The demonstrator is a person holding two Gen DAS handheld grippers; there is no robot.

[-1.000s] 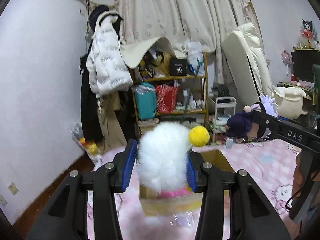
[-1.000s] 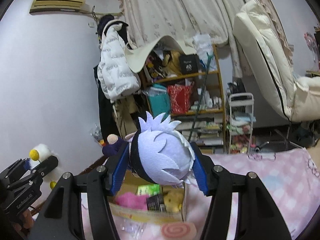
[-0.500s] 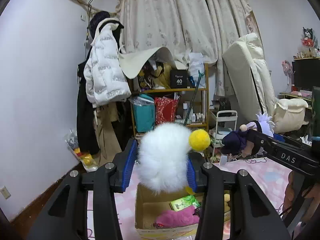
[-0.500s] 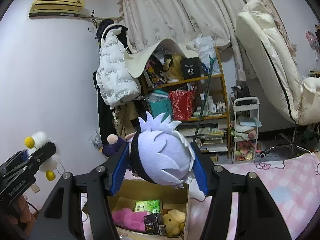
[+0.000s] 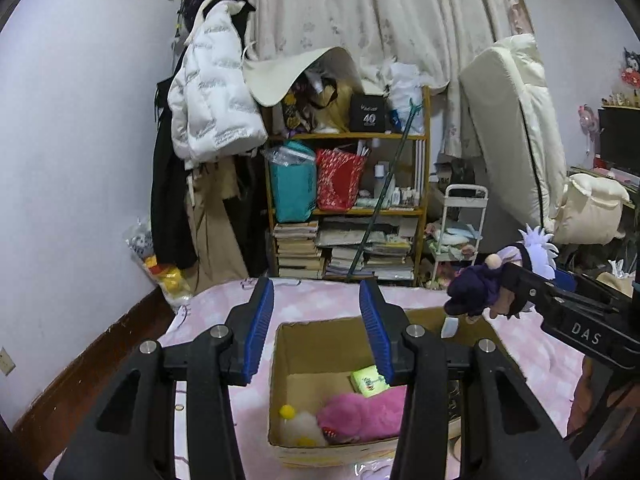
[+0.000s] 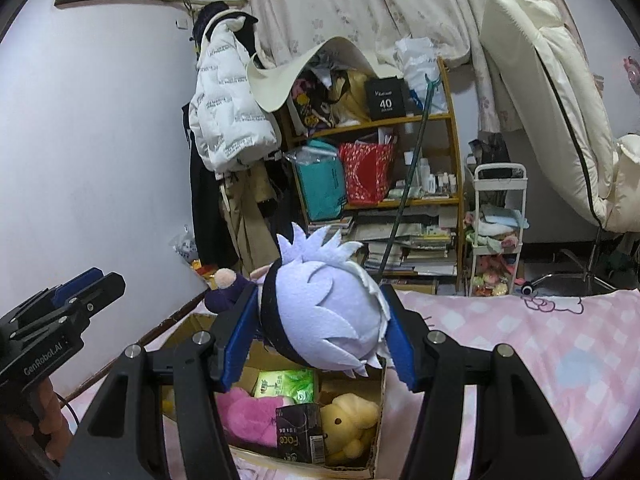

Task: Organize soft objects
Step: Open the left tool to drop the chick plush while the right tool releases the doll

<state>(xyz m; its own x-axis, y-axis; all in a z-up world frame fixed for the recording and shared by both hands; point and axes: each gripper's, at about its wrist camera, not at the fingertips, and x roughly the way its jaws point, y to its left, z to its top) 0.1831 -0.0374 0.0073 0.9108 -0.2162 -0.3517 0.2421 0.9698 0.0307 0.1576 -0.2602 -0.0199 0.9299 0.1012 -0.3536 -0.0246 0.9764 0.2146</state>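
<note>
My left gripper [image 5: 316,334] is open and empty above a cardboard box [image 5: 298,334] on the pink bed. The white fluffy toy with yellow pom-poms [image 5: 302,426] lies in the box's near left corner beside a pink plush [image 5: 362,414] and a green packet [image 5: 368,380]. My right gripper [image 6: 318,334] is shut on a plush doll with pale lilac spiky hair [image 6: 328,320], held above the box [image 6: 384,420]. The doll also shows in the left wrist view [image 5: 476,290]. The box also holds a yellow bear [image 6: 352,424] and a black packet [image 6: 298,434].
A pink checked bedspread [image 6: 540,344] covers the bed. Behind it stand a cluttered wooden shelf [image 5: 348,200], a coat rack with a white puffer jacket [image 5: 212,92], a small white trolley [image 6: 496,232] and a cream mattress [image 6: 548,80] leaning on the curtain.
My left gripper opened and let go of the white fluffy toy, which dropped into the box. My right gripper still holds the lilac-haired doll, now lower and closer over the box.
</note>
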